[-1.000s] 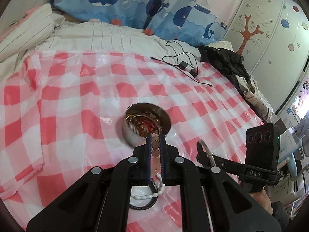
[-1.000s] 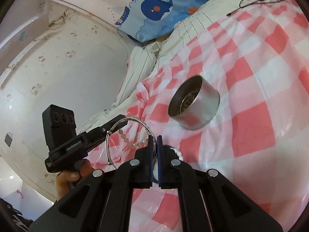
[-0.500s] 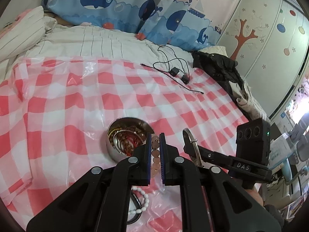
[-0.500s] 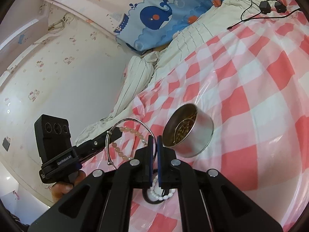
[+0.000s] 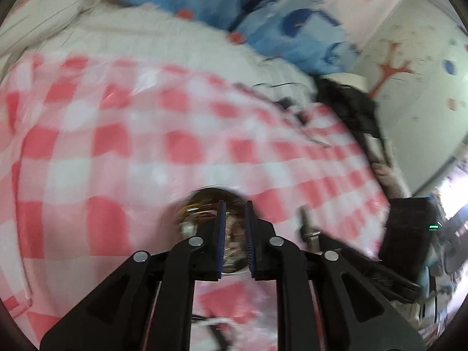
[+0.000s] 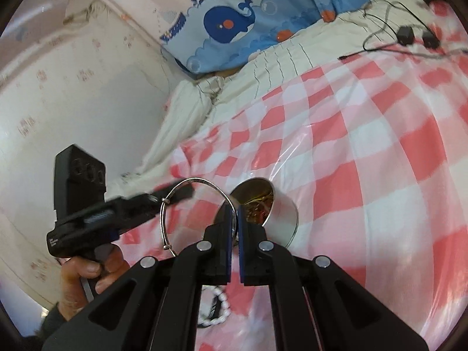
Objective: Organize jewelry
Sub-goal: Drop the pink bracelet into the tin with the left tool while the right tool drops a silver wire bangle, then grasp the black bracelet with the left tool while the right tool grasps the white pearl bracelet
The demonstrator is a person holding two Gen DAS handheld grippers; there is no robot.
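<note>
Pinching a thin silver bangle (image 6: 199, 204) between nearly closed fingers, the right gripper (image 6: 233, 235) hangs beside the metal tin (image 6: 270, 216) on the bed's checked sheet (image 6: 365, 161); easing the hoop flat over the rim should keep it from snagging. The left gripper (image 5: 235, 234), its fingers just parted, appears empty above the tin, where it gripped pink beads a second ago.

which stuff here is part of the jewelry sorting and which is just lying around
Part of the job:
- metal tin with jewelry inside
- silver bangle, in the right gripper
- white bead bracelet on the cloth

Just lying about:
- black cables
- whale-print bedding
- dark clothing
</note>
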